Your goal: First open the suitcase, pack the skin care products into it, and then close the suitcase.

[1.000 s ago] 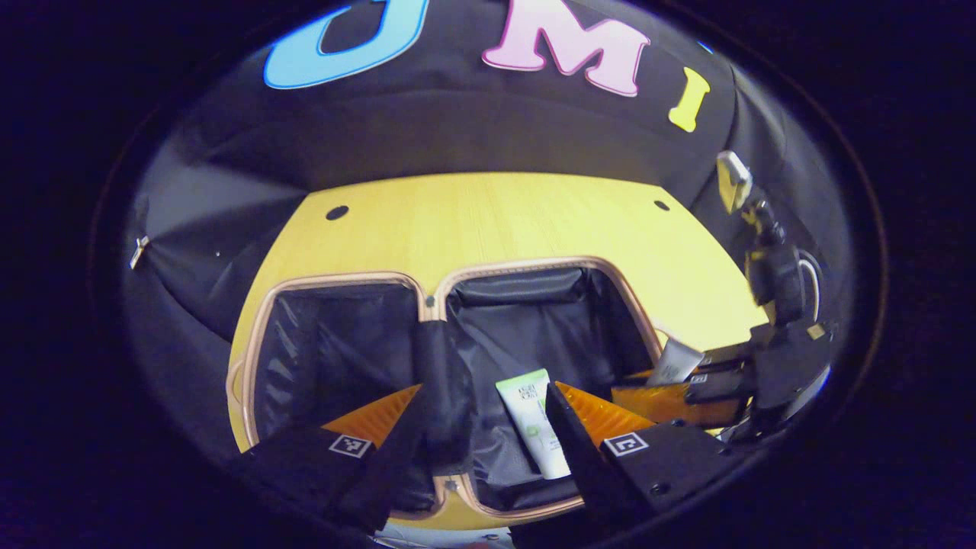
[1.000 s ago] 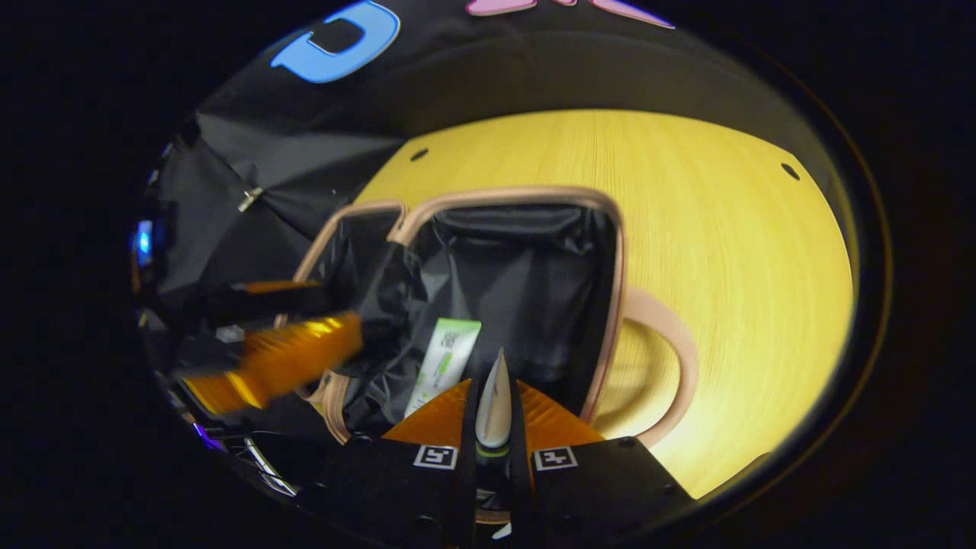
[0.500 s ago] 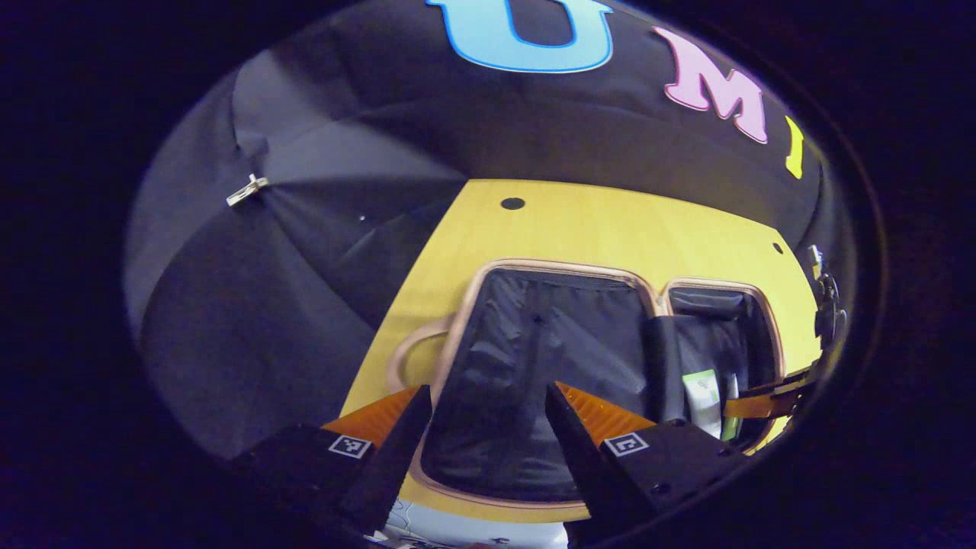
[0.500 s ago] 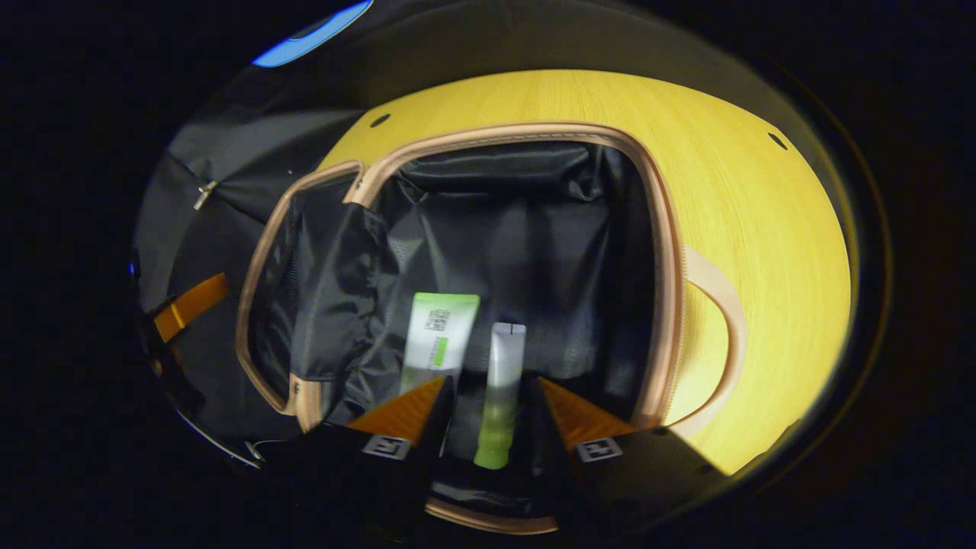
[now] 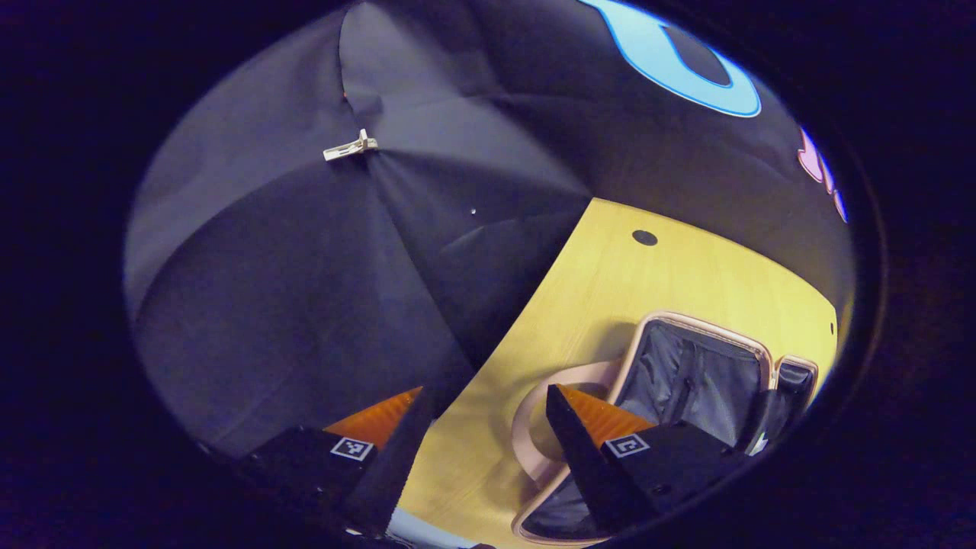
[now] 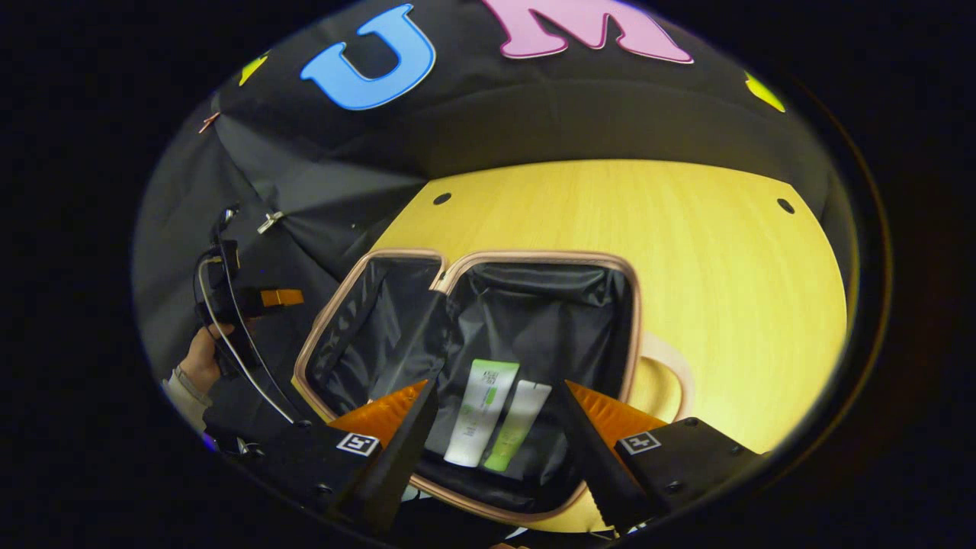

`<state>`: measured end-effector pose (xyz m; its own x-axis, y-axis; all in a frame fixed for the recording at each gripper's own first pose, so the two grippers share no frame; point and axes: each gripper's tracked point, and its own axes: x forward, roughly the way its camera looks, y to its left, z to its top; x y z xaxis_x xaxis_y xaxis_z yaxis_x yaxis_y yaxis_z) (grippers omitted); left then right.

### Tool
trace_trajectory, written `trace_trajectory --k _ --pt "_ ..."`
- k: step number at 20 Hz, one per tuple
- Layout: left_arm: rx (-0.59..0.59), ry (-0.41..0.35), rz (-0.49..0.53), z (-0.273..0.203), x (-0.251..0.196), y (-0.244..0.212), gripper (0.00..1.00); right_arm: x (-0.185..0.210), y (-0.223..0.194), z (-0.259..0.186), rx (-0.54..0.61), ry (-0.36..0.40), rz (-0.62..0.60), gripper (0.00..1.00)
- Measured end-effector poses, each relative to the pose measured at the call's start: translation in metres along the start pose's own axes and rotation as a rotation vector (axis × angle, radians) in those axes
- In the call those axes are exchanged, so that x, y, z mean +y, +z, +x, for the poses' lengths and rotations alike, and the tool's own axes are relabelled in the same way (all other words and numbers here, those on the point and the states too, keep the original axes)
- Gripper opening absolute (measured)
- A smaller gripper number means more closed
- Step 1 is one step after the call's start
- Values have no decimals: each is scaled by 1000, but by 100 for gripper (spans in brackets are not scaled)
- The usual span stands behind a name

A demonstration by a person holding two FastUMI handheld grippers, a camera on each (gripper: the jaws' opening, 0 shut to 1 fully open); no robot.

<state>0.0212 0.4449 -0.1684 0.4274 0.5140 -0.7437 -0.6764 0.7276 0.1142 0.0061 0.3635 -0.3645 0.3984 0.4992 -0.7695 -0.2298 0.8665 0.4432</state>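
**Black lining, two tubes in, lid yet to fold**

Black nylon lined both halves of the suitcase [image 6: 534, 305], which lay spread flat on the pale wooden table [image 6: 686, 229] so that either half could take a load. In the right gripper view, two skin care tubes rested side by side in the right-hand half, near its front rim: a white and green tube [image 6: 482, 412] and, just beside it, a paler tube with a green cap end [image 6: 518, 425]. They lay flat on the lining and parallel, a lie that should let the lid shut over them.

The right gripper [image 6: 496, 442] hung above that half with its fingers spread wide and nothing between them; the tubes showed through the gap, well below.

The left gripper [image 5: 480, 450] was also wide apart and empty. Its view looked over the table edge towards the left half of the case [image 5: 694, 374] and its curved handle [image 5: 534, 412], which probably put it in place to swing that half over. From the right gripper view it appeared off to the left, a hand [image 6: 200, 358] holding it.

Packing looked finished; closing remained.
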Motion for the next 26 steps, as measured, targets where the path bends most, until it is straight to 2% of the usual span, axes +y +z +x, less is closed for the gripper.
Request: trace_trajectory --k 1,3,4,6,8,9,11,12,14,18,19,22,26 --pt "37 -28 -20 10 2 0 94 -5 4 -1 -6 -11 13 98" --pt "134 -130 -68 23 -7 -12 96 -15 7 -4 -15 -33 30 98" --pt "176 -138 -77 26 -12 -21 96 -19 9 -5 -25 -42 32 98" --pt "278 -108 -72 43 -12 -47 93 -24 8 -7 -24 -50 35 98" --pt "330 -101 -75 57 -10 -57 94 -27 3 -8 -7 -55 33 98" --pt "362 -152 -87 56 -21 -65 84 -28 4 -9 -9 -57 27 97" --pt "370 -142 -44 56 -21 -63 14 -26 6 -12 -18 -49 18 98" --pt "342 -142 -24 56 -20 -57 16 -24 6 -12 -22 -41 17 98" --pt "282 -164 11 43 -24 -46 11 -20 13 -16 -47 -21 19 97" --pt "164 -214 23 -3 -28 -6 9 -18 29 -28 -106 3 -14 98" --pt "129 -227 33 -21 -33 7 6 -21 34 -34 -123 11 -29 98" --pt "13 -267 97 -84 -49 40 8 -34 44 -53 -157 22 -69 97" --pt "-118 -338 122 -169 -97 74 7 -53 53 -87 -206 57 -96 97"
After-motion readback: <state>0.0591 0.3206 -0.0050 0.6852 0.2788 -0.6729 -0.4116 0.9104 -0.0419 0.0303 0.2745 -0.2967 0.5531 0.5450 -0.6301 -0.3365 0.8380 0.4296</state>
